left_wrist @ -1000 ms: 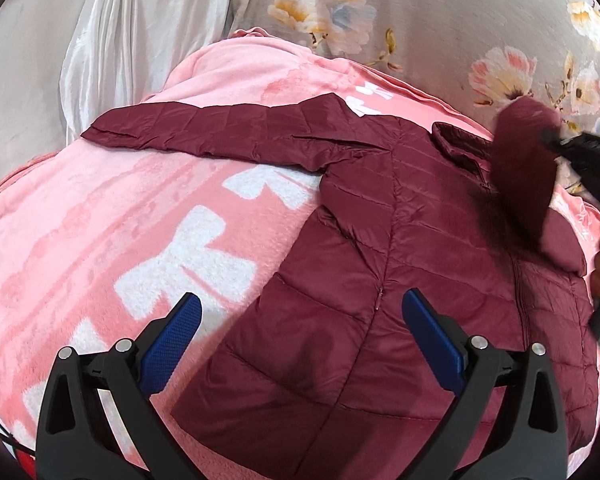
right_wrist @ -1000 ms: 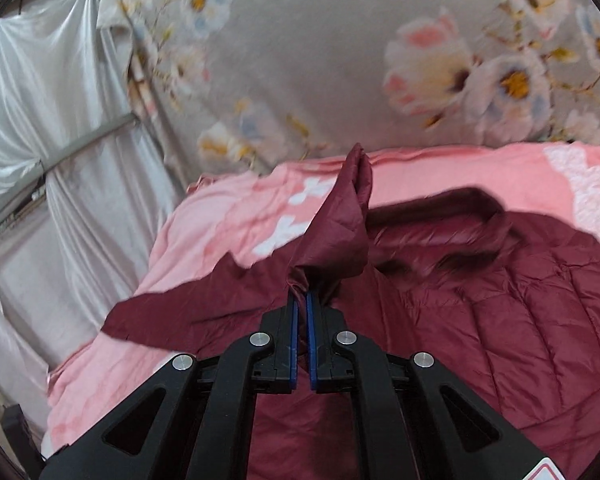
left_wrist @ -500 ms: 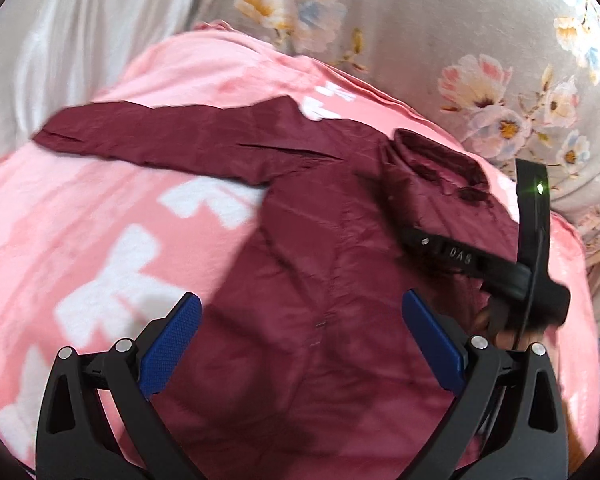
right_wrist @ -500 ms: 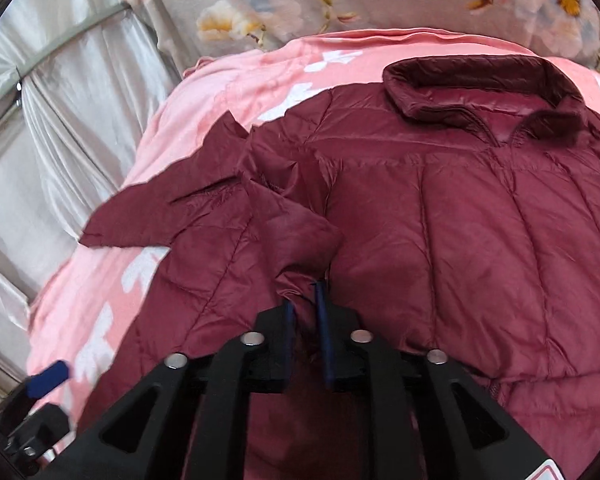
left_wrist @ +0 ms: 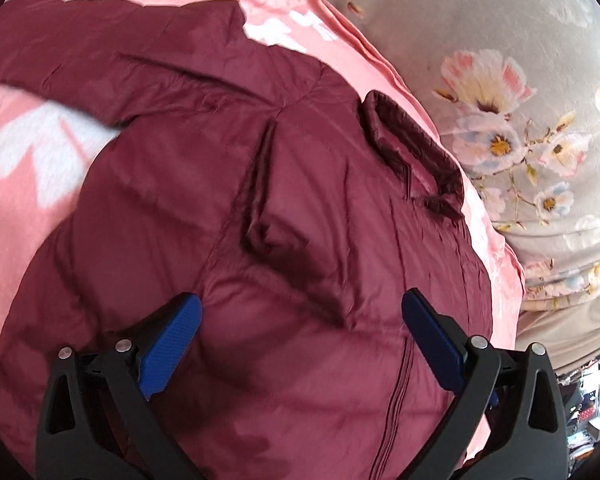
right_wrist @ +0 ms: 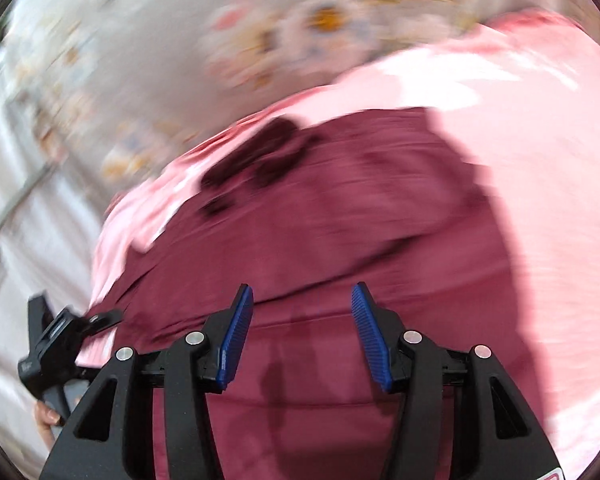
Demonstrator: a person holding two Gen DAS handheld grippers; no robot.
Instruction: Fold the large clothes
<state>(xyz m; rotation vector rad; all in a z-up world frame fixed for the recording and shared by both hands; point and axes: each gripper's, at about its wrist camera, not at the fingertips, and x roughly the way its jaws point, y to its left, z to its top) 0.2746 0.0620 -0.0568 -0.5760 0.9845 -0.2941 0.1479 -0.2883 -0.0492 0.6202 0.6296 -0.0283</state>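
Pink fleece blanket [left_wrist: 32, 184] covers the bed, and on it the maroon quilted jacket [left_wrist: 228, 216] lies spread ahead of both claws. One sleeve is folded in across the chest and lies past the left claw's [left_wrist: 302, 322] tips. The other sleeve [left_wrist: 112, 60] stretches out flat, far ahead and to the left, unfolded. The left claw hangs released over the body. The right claw's [right_wrist: 302, 320] jaws have just been opening, with nothing between them. By my reckoning, the second sleeve and the body folds remain.
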